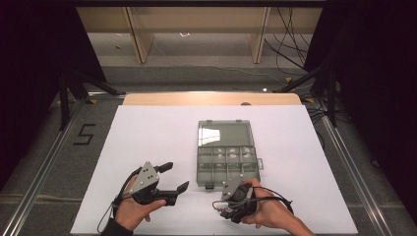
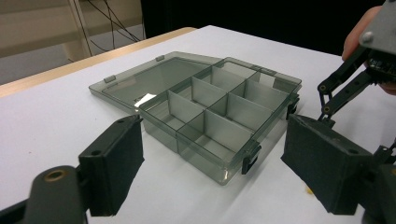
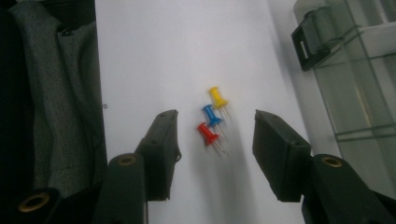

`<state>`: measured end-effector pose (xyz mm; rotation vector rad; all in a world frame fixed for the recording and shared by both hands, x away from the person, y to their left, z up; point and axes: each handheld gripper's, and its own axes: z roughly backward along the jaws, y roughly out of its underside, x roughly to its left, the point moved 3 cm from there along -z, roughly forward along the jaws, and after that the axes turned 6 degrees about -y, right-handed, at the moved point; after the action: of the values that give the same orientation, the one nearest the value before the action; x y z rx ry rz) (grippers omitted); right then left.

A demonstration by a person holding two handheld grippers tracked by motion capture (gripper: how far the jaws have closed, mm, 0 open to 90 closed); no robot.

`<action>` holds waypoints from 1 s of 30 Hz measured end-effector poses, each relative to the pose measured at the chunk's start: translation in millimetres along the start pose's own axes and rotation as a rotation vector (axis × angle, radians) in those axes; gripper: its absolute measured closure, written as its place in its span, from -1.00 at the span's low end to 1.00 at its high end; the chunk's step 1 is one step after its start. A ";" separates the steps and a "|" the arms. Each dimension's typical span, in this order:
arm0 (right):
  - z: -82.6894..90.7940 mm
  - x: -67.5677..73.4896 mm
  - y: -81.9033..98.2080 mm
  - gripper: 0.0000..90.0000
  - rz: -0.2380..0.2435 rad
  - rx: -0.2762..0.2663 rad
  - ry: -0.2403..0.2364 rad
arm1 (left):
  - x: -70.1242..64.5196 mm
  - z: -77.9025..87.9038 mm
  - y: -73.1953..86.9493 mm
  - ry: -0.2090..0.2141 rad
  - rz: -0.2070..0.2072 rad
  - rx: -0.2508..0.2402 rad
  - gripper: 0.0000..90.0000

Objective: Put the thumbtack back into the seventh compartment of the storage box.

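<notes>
Three push pins lie side by side on the white sheet: yellow (image 3: 217, 98), blue (image 3: 210, 114), red (image 3: 207, 134). My right gripper (image 3: 215, 140) points down over them, open, with the red and blue pins between its jaws and neither pad touching them. In the high view that gripper (image 1: 223, 209) is just in front of the clear grey compartment box (image 1: 227, 160). The box (image 2: 219, 116) is open with its lid (image 1: 223, 132) lying flat behind it and several compartments showing. My left gripper (image 1: 175, 176) rests left of the box, open and empty, aimed at it (image 2: 215, 172).
The white sheet (image 1: 147, 132) covers the table, with a wooden edge (image 1: 211, 99) at the far side. A black latch (image 3: 310, 39) sticks out from the box's near wall, close to the pins. Grey floor (image 3: 56, 93) shows past the sheet's near edge.
</notes>
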<state>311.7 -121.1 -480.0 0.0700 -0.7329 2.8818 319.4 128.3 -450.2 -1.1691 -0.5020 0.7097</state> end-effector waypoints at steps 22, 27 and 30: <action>-14.0 -2.6 2.7 0.39 -0.012 0.026 -0.028 | -1.0 -1.6 1.4 0.007 -0.003 0.013 -0.56; -13.4 -2.0 2.8 0.49 -0.012 0.032 -0.036 | -1.0 -2.5 1.8 0.011 0.003 0.009 -0.55; -12.5 -0.7 3.2 0.56 -0.015 0.047 -0.022 | -0.8 -2.3 1.9 0.009 -0.003 0.013 -0.55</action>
<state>311.8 -117.9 -492.6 0.1128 -0.6656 2.8888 320.0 126.6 -452.8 -1.1591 -0.4909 0.7043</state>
